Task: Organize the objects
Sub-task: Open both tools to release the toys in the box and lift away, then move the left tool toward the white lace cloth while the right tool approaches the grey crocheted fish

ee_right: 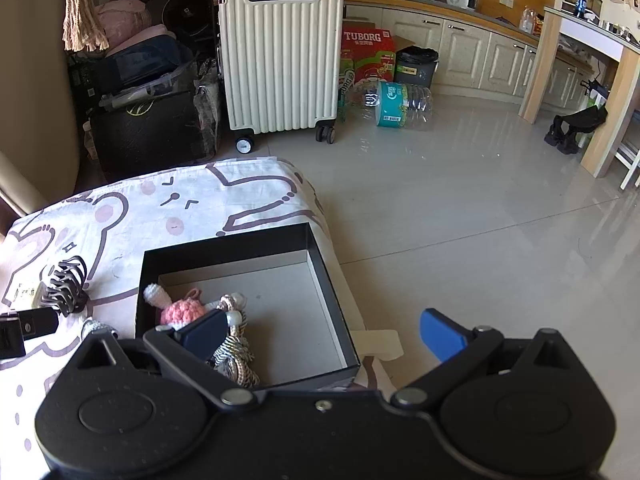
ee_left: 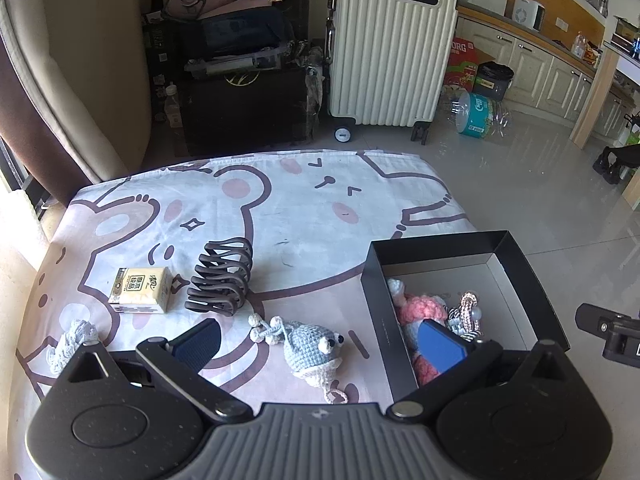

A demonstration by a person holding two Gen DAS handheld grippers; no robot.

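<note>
We are looking down over a surface covered in a cartoon bear cloth, taking the black box as our landmark. Inside the box are lying a pink crochet toy and a bundle of braided cords, both toward its near left corner. We are holding the left tongs spread wide and gripping nothing; their right pad is hanging over the box's near edge, and a grey crochet mouse is lying between the pads, just left of the box. Farther left of the box are resting a dark hair claw clip and a small yellow tissue packet. The right tongs are also standing released and empty, hovering over the box's near right corner
</note>
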